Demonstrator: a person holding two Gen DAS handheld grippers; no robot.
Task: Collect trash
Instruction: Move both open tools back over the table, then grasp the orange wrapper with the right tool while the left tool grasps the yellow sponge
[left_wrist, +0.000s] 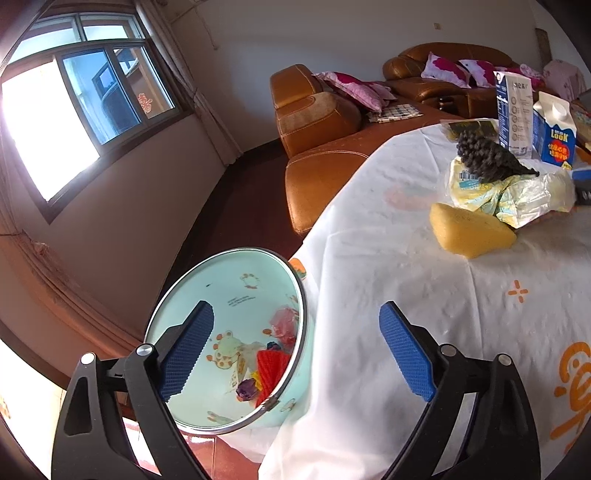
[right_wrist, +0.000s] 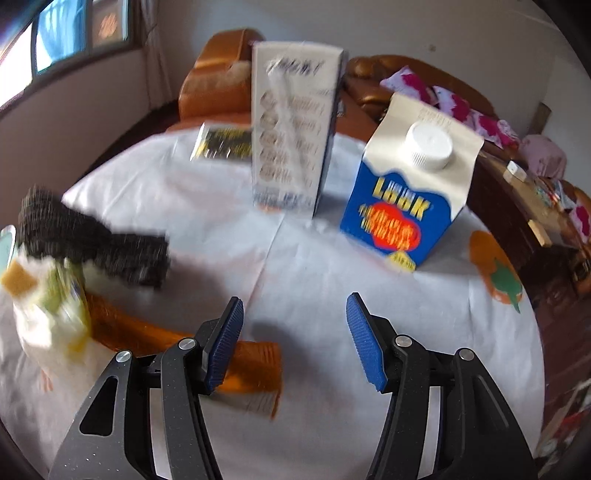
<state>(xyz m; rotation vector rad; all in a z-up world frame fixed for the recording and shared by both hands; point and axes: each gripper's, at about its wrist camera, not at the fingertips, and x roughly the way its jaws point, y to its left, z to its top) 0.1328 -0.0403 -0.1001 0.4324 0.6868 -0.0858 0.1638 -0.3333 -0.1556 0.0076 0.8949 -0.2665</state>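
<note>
A pale green bin (left_wrist: 207, 295) stands beside the table edge, with red and pink wrappers (left_wrist: 271, 365) inside. My left gripper (left_wrist: 297, 350) hangs open over the bin's rim and the tablecloth, nothing between its fingers. On the white cloth lie a yellow sponge (left_wrist: 469, 232), a crumpled yellow-white wrapper (left_wrist: 517, 195) and a dark scourer (left_wrist: 487, 157). My right gripper (right_wrist: 295, 339) is open above the cloth, empty. Ahead of it stand a blue carton (right_wrist: 399, 206) with a white cap and a tall white box (right_wrist: 291, 125). An orange packet (right_wrist: 255, 365) lies under its left finger.
The round table (left_wrist: 424, 332) carries a white patterned cloth. A flat black-and-yellow packet (right_wrist: 221, 144) lies at its far side. A brown leather sofa (left_wrist: 314, 122) with pink cushions stands behind, a window (left_wrist: 85, 96) to the left, and a dark side table (right_wrist: 535, 221) to the right.
</note>
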